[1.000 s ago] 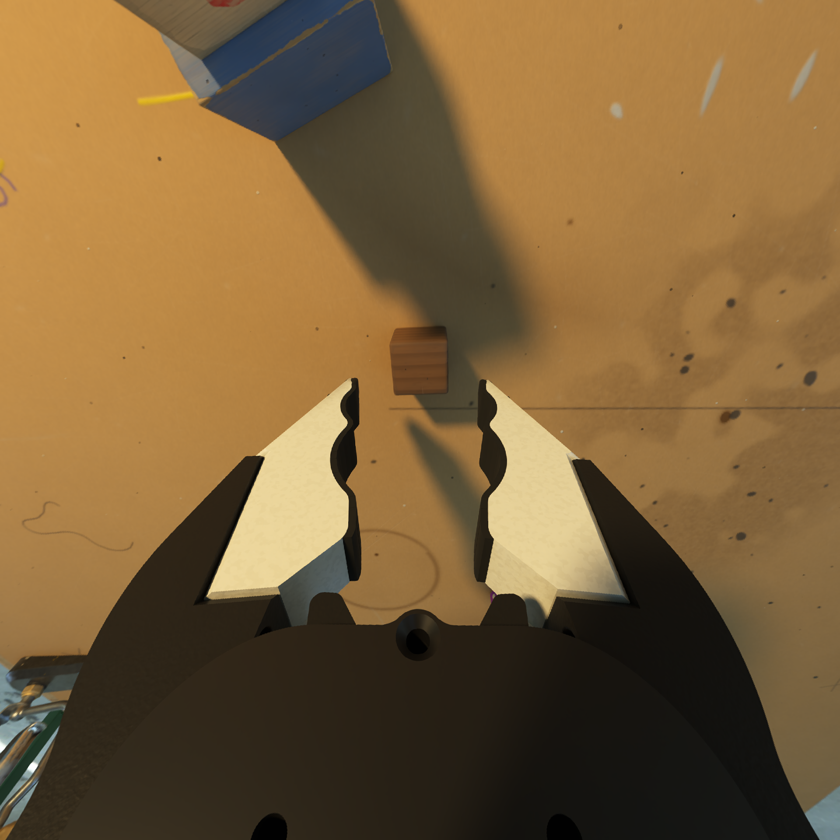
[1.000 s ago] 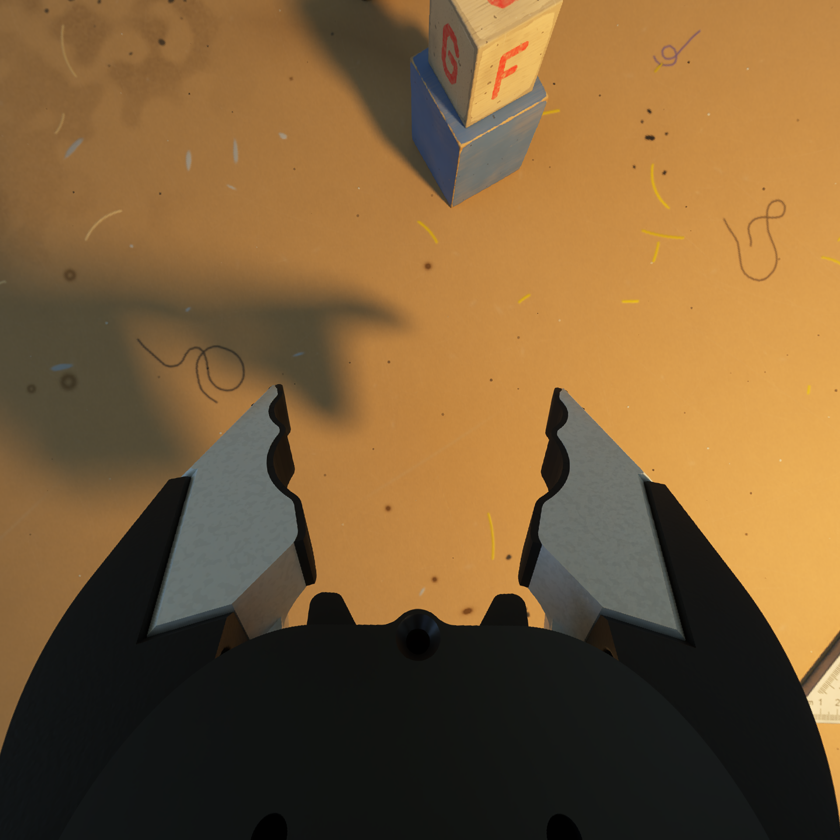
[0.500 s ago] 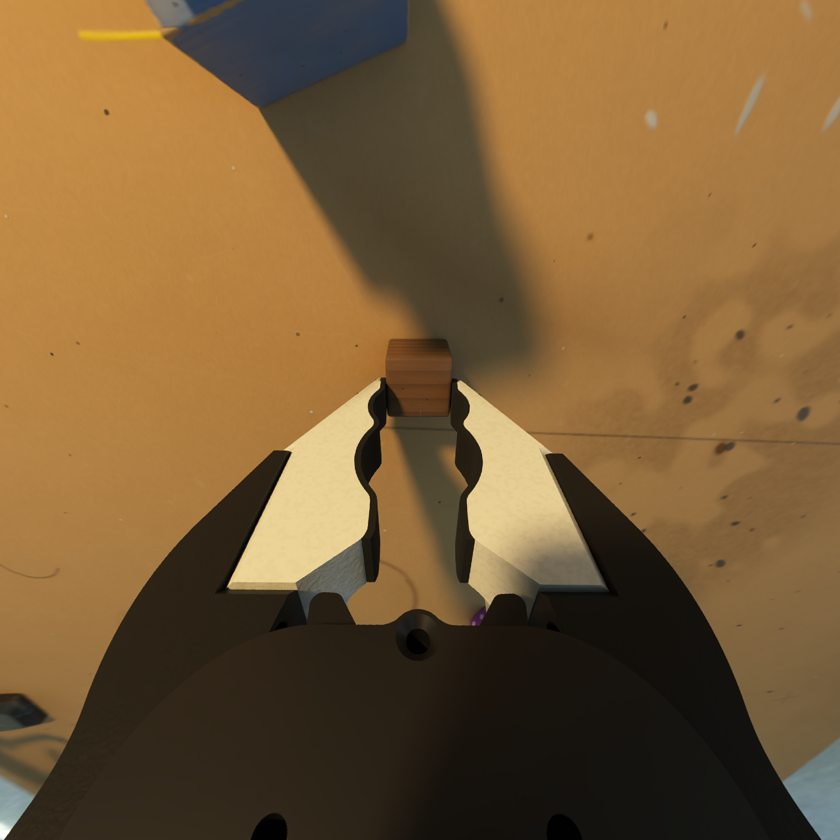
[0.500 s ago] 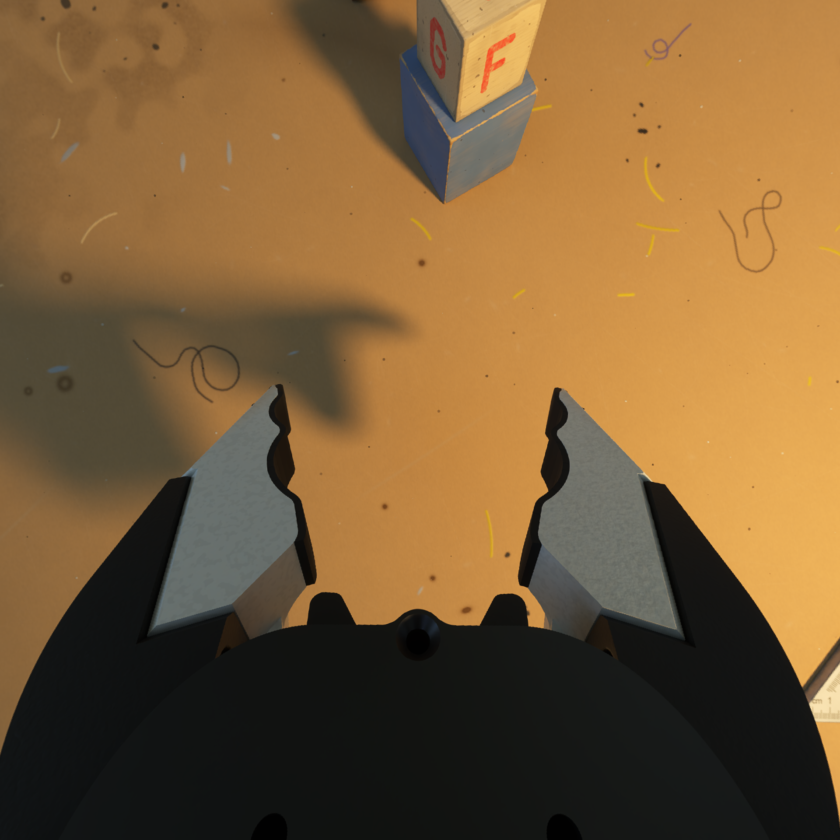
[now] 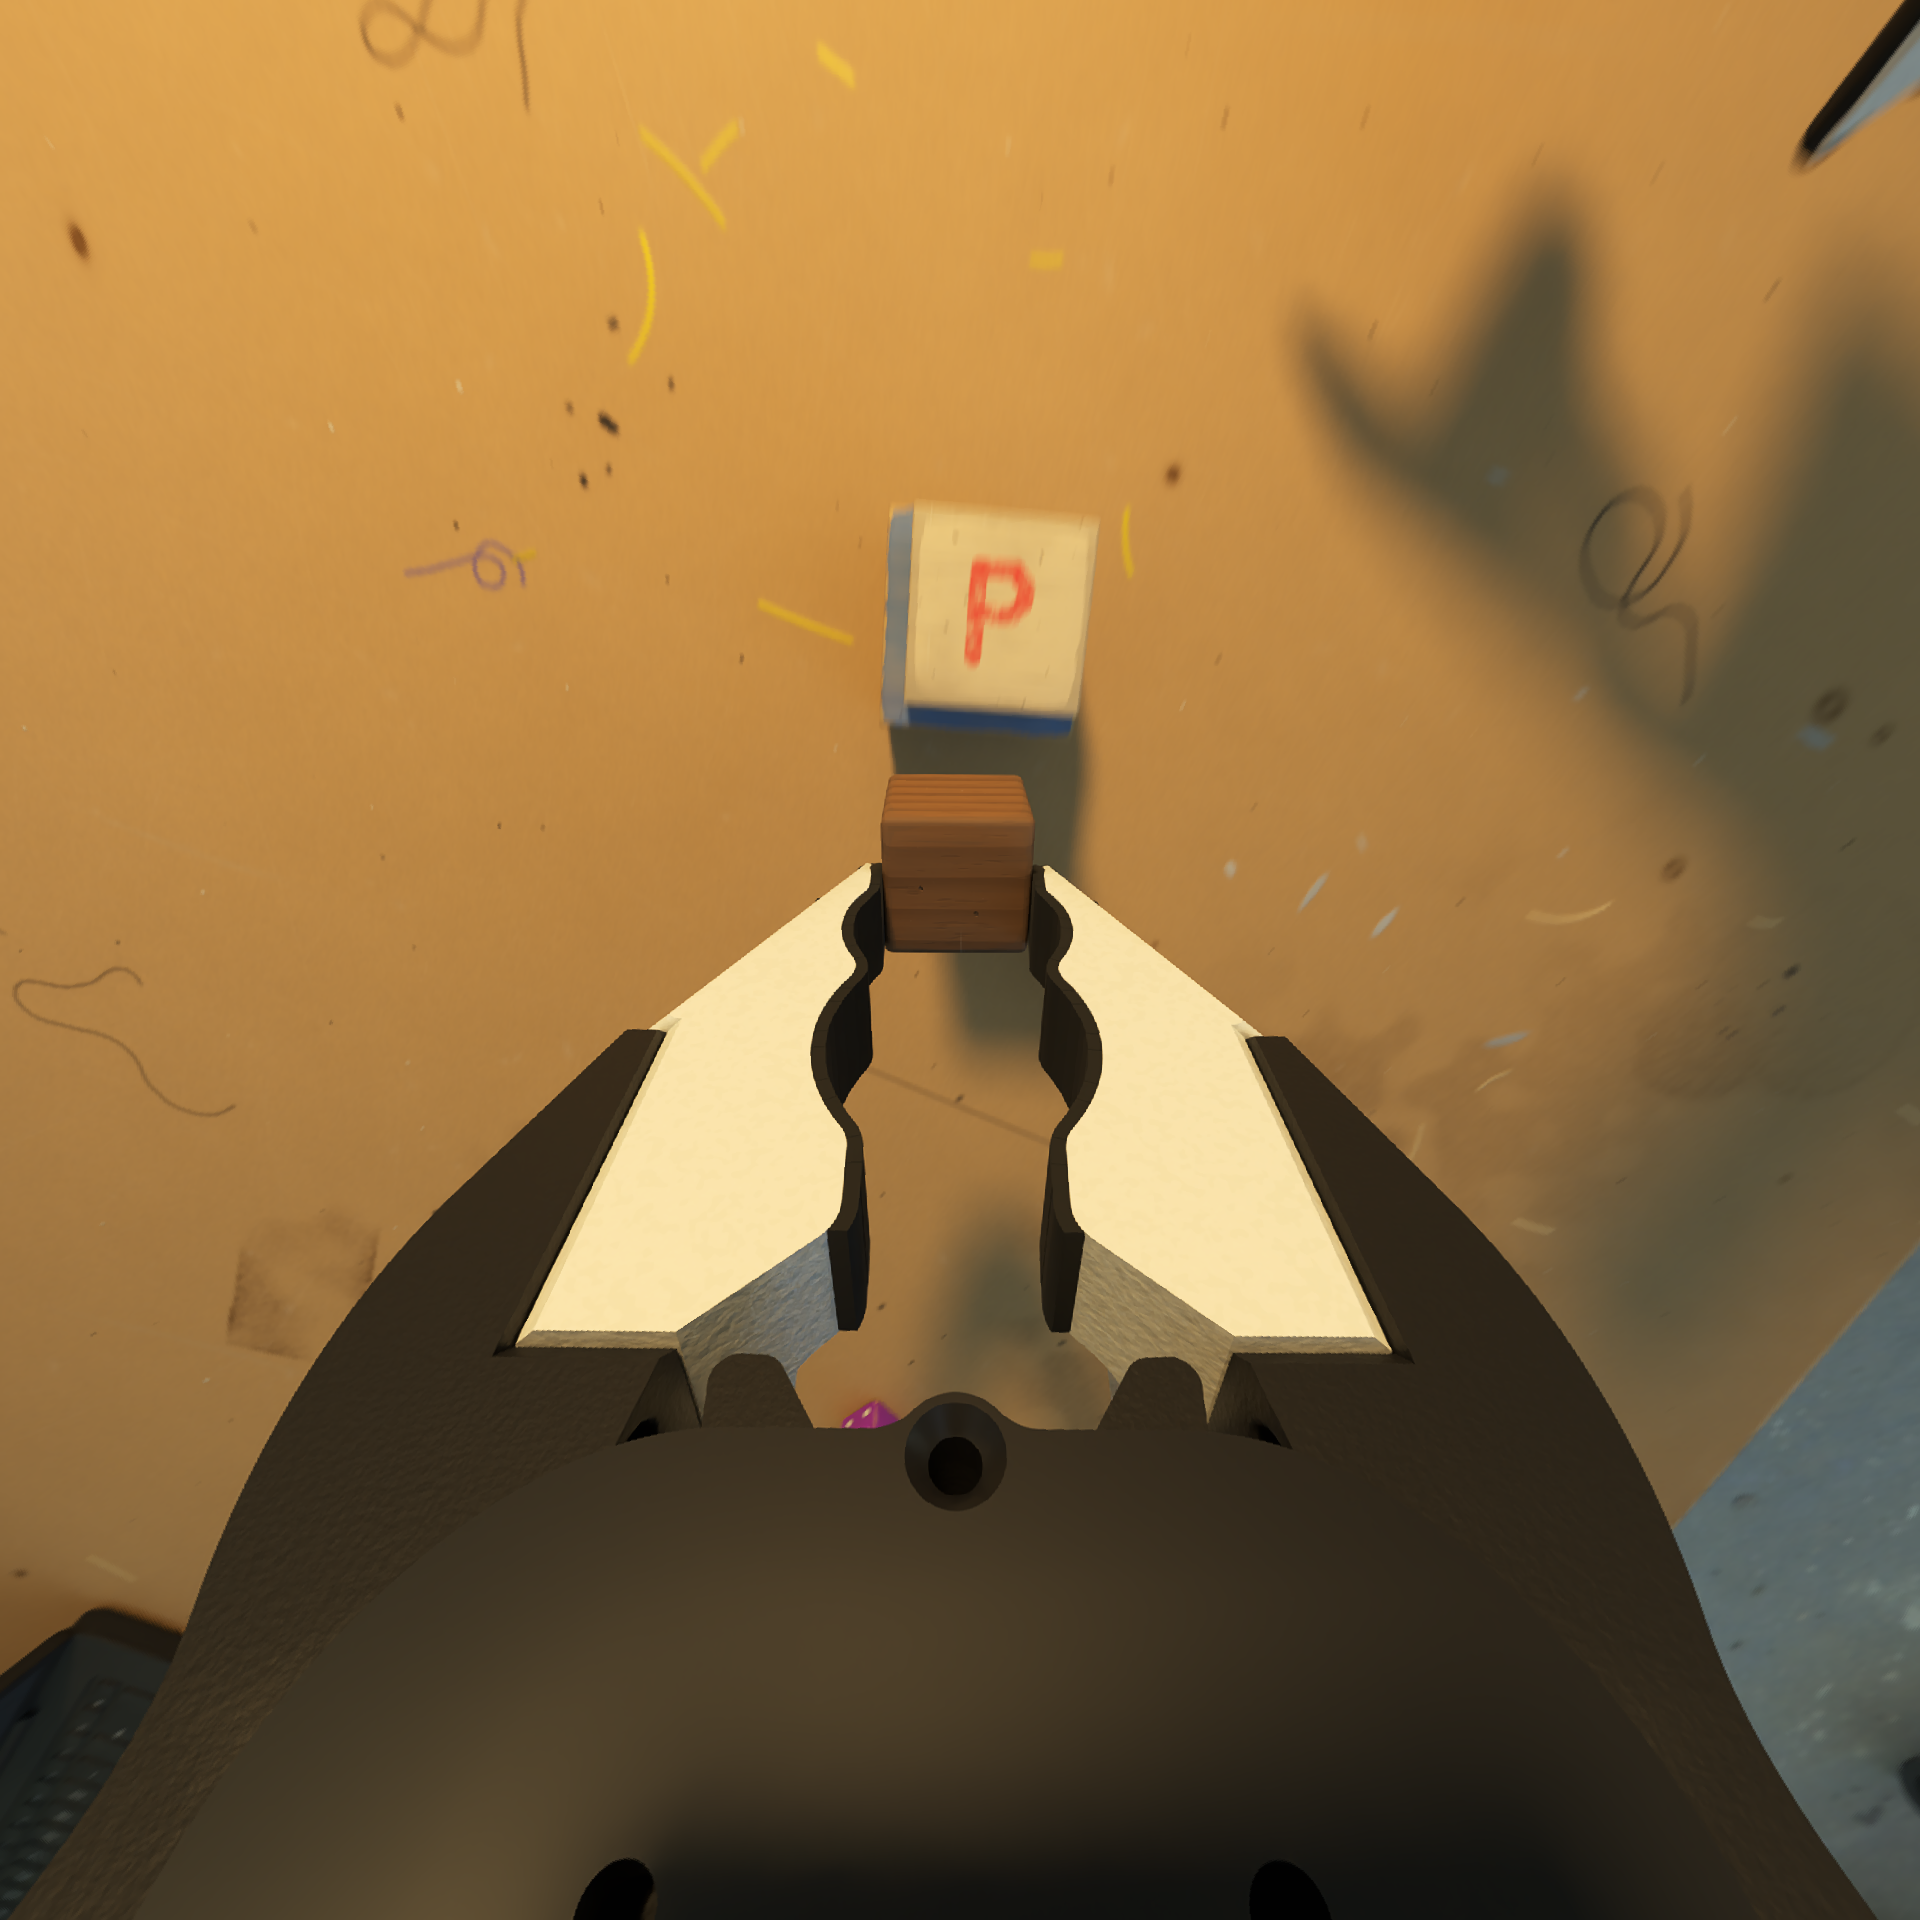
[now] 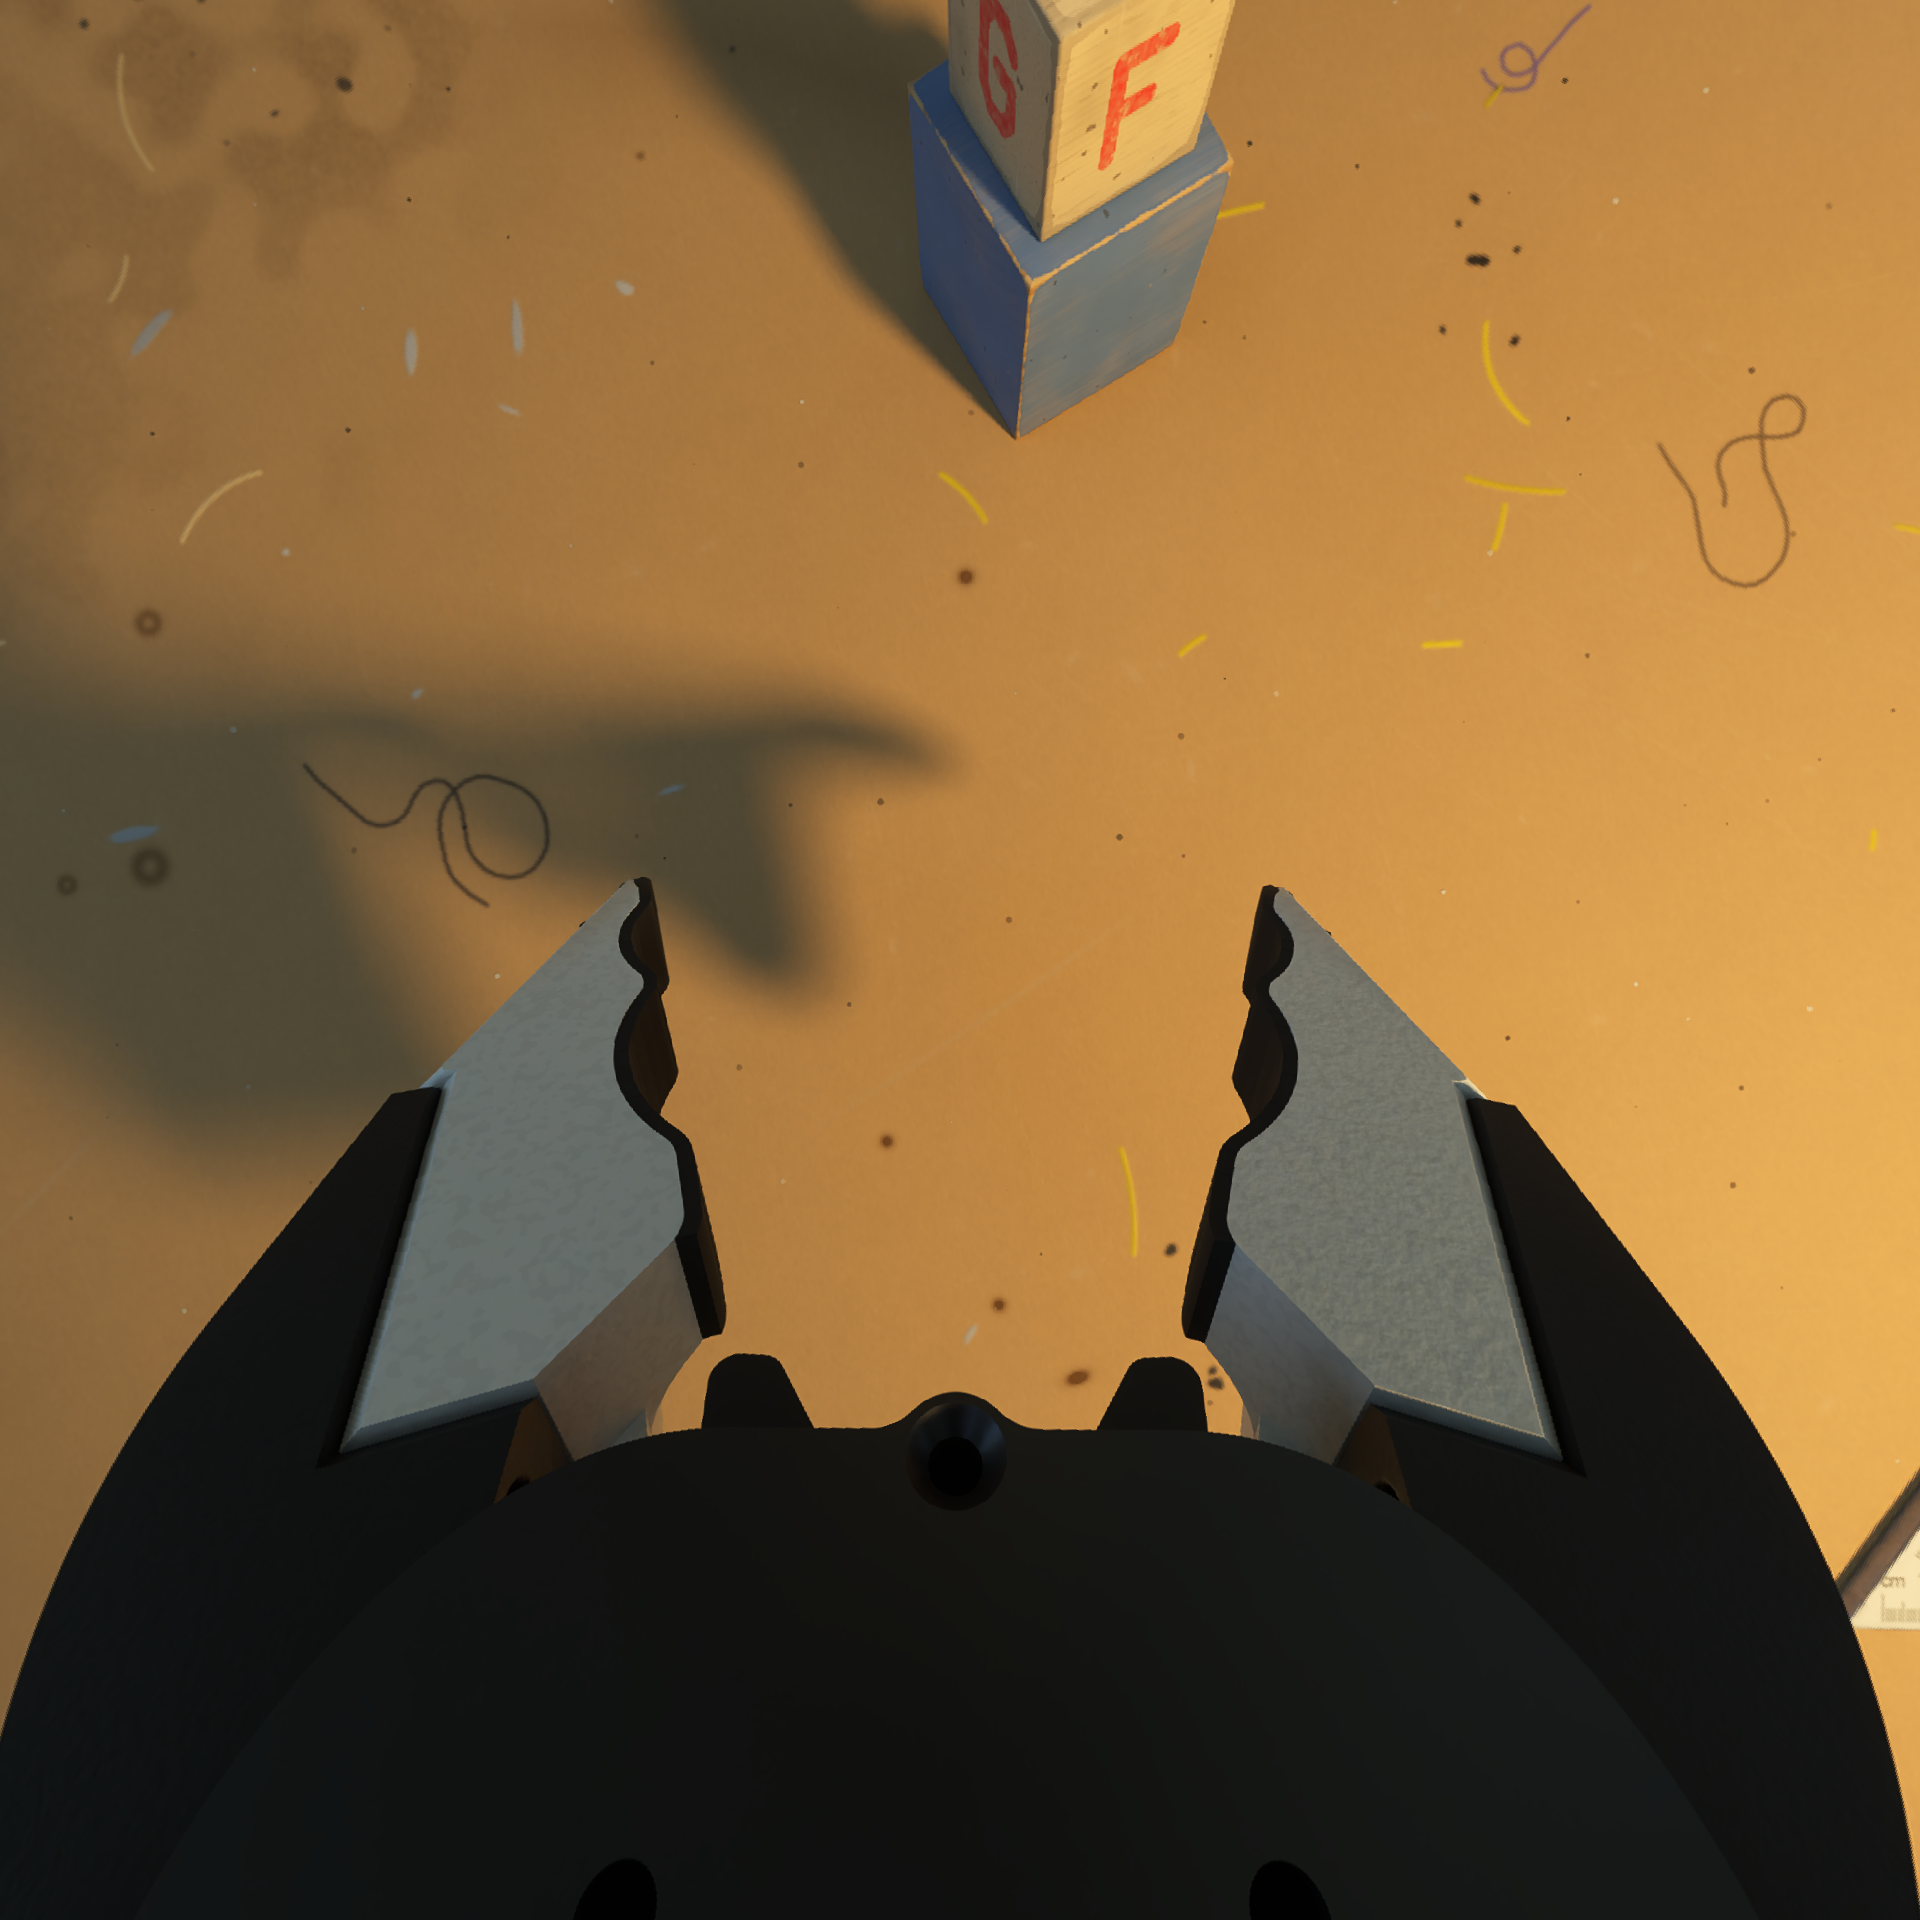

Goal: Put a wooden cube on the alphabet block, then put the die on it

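Observation:
My left gripper is shut on a small brown wooden cube, held at its fingertips above the table. Just beyond the cube, seen from above, is the pale alphabet block with a red letter, sitting on a blue block whose edge shows under it. A purple die peeks out low between the finger bases, mostly hidden. My right gripper is open and empty above the bare table. In the right wrist view the alphabet block stands on the blue block at the top.
The orange table bears scribbles and flecks. A white set square's corner lies at the right edge of the right wrist view. A dark keyboard-like object sits bottom left and a grey surface bottom right in the left wrist view.
My left gripper closed on the wooden cube, lifted it off the table and carried it over toward the alphabet block. The right gripper stayed open and drifted slightly.

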Available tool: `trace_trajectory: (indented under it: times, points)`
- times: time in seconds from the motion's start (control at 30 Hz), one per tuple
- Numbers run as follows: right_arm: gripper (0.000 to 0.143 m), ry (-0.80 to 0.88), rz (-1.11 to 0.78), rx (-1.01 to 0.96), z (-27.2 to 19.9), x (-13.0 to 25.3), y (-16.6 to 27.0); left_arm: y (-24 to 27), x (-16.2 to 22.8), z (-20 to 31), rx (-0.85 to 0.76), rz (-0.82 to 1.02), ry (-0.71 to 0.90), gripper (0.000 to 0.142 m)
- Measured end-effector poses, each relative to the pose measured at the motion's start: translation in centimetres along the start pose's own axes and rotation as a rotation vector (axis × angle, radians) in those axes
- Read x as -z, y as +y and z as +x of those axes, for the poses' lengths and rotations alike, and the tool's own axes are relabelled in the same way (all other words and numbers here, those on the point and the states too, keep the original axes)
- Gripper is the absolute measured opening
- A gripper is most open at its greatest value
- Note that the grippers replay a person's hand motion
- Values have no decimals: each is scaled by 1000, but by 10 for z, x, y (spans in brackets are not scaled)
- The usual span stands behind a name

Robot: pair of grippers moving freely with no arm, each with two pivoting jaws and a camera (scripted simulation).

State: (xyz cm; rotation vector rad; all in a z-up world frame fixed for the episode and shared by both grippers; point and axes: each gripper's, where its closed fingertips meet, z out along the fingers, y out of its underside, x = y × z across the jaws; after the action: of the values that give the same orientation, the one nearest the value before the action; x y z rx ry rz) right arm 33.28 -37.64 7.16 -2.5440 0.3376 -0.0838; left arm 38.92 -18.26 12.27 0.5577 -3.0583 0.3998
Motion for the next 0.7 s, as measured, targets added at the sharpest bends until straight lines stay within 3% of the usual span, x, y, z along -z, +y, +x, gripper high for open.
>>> trace_trajectory:
  times: [0.3,0.7]
  points:
    - [111,-3,5,-6,-1,3,5,-37,-13,11,74,-9,9,27]
    - [111,-10,6,-13,0,2,10,-33,-33,9,-7,-108,-36,27]
